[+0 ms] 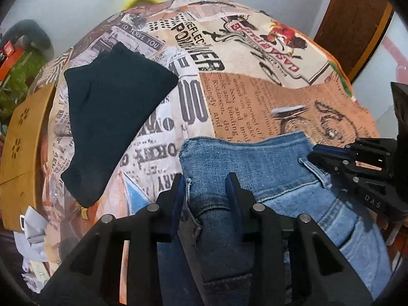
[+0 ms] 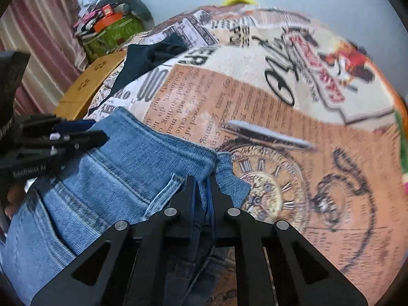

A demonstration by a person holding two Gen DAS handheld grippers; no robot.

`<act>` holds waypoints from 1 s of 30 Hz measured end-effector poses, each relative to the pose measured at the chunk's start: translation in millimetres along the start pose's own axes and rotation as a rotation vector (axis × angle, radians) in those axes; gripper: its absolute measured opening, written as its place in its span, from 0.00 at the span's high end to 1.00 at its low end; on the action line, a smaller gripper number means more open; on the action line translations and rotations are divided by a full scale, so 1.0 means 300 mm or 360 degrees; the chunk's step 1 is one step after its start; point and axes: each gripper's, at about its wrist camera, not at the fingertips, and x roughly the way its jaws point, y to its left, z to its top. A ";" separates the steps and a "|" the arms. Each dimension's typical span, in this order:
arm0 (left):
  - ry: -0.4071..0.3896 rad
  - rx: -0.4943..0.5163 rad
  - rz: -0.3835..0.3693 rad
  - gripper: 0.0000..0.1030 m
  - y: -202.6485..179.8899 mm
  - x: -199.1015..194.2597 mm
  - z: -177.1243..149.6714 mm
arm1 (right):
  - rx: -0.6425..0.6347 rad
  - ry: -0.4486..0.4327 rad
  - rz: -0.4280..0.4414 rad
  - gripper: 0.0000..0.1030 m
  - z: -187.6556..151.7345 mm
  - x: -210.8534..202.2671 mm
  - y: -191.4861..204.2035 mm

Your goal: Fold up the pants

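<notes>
Blue denim pants [image 1: 267, 168], mid-wash with paler worn areas and darker seams. Waistband edge faces away, lying across the newspaper-print tabletop [image 1: 229, 97]; the rest of the fabric hangs toward the near side. A belt loop [image 2: 163, 196] stands out below the waistband. Left tongs [image 1: 206, 191] grip a bunched, darker fold at one waistband corner; right tongs [image 2: 202, 193] pinch the other corner, where a small flap sticks out. Cloth between them rumpled, not flat.

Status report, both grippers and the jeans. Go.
Left gripper shut on jeans waistband corner. Right gripper shut on the opposite corner. Dark folded garment lies apart on the tablecloth.
</notes>
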 end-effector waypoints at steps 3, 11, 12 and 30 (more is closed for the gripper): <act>-0.0043 -0.0044 -0.0030 0.66 0.012 -0.083 0.000 | -0.0026 -0.0059 -0.0005 0.89 -0.008 -0.081 0.016; -0.0078 0.0085 -0.0108 0.49 -0.088 -0.242 -0.089 | -0.0058 -0.0065 0.0203 0.56 -0.072 -0.188 0.127; -0.0048 0.0131 -0.0080 0.48 -0.111 -0.236 -0.117 | -0.0063 -0.0032 0.0218 0.56 -0.089 -0.185 0.140; -0.0052 0.0001 0.0117 0.34 -0.050 -0.368 -0.520 | 0.0031 0.0031 0.0198 0.43 -0.423 -0.308 0.117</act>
